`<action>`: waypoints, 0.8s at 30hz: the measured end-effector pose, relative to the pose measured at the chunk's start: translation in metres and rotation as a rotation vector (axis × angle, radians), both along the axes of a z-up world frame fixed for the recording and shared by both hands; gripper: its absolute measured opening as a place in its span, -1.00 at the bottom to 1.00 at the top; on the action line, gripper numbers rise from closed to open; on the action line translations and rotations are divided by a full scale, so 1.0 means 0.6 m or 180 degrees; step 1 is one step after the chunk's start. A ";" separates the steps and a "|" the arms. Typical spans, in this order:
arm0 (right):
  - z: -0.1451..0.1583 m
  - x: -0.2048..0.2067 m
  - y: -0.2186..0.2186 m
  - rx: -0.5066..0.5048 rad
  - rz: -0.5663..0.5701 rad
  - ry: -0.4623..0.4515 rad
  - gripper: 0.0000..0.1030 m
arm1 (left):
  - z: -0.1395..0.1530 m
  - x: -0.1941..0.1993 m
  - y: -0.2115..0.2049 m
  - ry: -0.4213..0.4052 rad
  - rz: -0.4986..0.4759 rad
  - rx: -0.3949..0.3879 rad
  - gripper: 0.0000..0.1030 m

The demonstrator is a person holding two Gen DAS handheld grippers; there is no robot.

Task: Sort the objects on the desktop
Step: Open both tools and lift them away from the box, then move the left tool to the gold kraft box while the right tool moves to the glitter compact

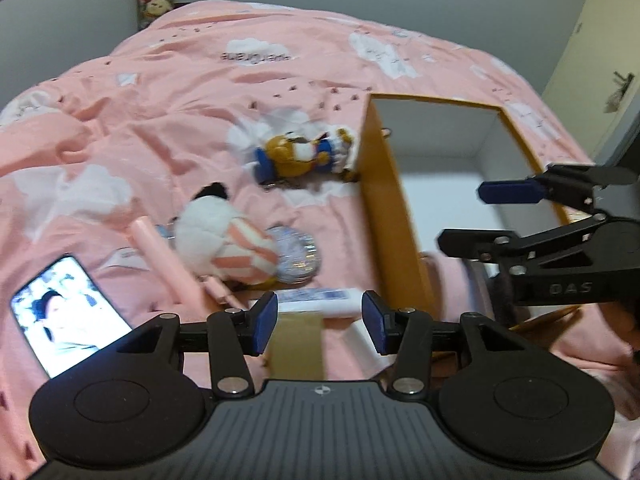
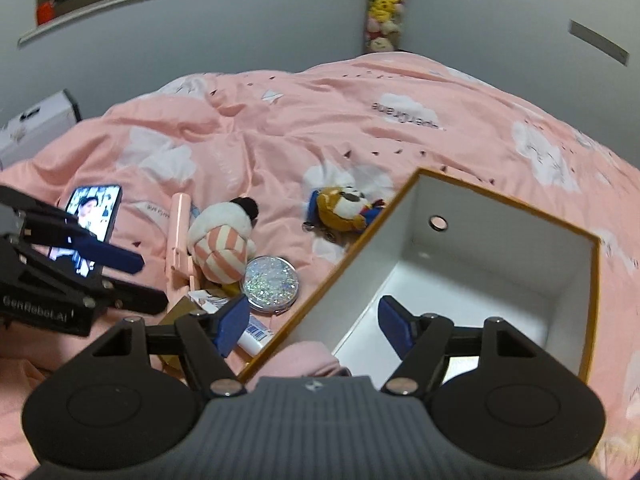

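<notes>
An orange box (image 1: 384, 184) with a white inside (image 2: 472, 280) lies open on the pink quilt. Left of it lie a brown and blue plush dog (image 1: 300, 156) (image 2: 344, 208), a white plush with pink stripes (image 1: 224, 240) (image 2: 222, 240), a glitter compact (image 1: 296, 256) (image 2: 270, 282), a pink stick (image 1: 160, 248) (image 2: 178, 224) and a white tube (image 1: 320, 298) (image 2: 254, 338). My left gripper (image 1: 320, 320) (image 2: 140, 280) is open just short of the tube, over a tan card (image 1: 296, 344). My right gripper (image 2: 314, 322) (image 1: 480, 218) is open above the box's left wall, one finger inside, one outside.
A lit phone (image 1: 68, 316) (image 2: 94, 216) lies on the quilt at the left. Something pink (image 2: 308, 360) sits at the box's near corner. A white case (image 2: 36, 124) stands by the far left wall, a column of stuffed toys (image 2: 384, 4) in the corner, a door (image 1: 600, 60) at the right.
</notes>
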State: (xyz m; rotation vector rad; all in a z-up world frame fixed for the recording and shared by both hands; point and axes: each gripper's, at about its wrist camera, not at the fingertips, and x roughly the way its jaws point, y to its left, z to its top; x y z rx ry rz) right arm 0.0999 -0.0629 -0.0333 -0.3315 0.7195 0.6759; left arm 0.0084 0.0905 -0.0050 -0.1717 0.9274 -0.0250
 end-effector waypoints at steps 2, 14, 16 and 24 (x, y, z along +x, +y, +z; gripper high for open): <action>-0.001 0.005 0.010 -0.0048 0.0092 0.0002 0.41 | -0.003 0.002 0.013 0.0038 0.0067 0.0004 0.05; -0.031 0.043 0.100 -0.0589 0.0816 0.0119 0.11 | -0.027 0.056 0.060 0.0251 0.0176 -0.0029 0.05; -0.042 0.055 0.120 -0.0714 0.0934 0.0170 0.06 | -0.036 0.071 0.069 0.0328 0.0138 -0.0193 0.05; -0.076 0.098 0.167 -0.1106 0.1276 0.0352 -0.03 | -0.079 0.113 0.082 0.0552 0.0231 -0.0371 0.05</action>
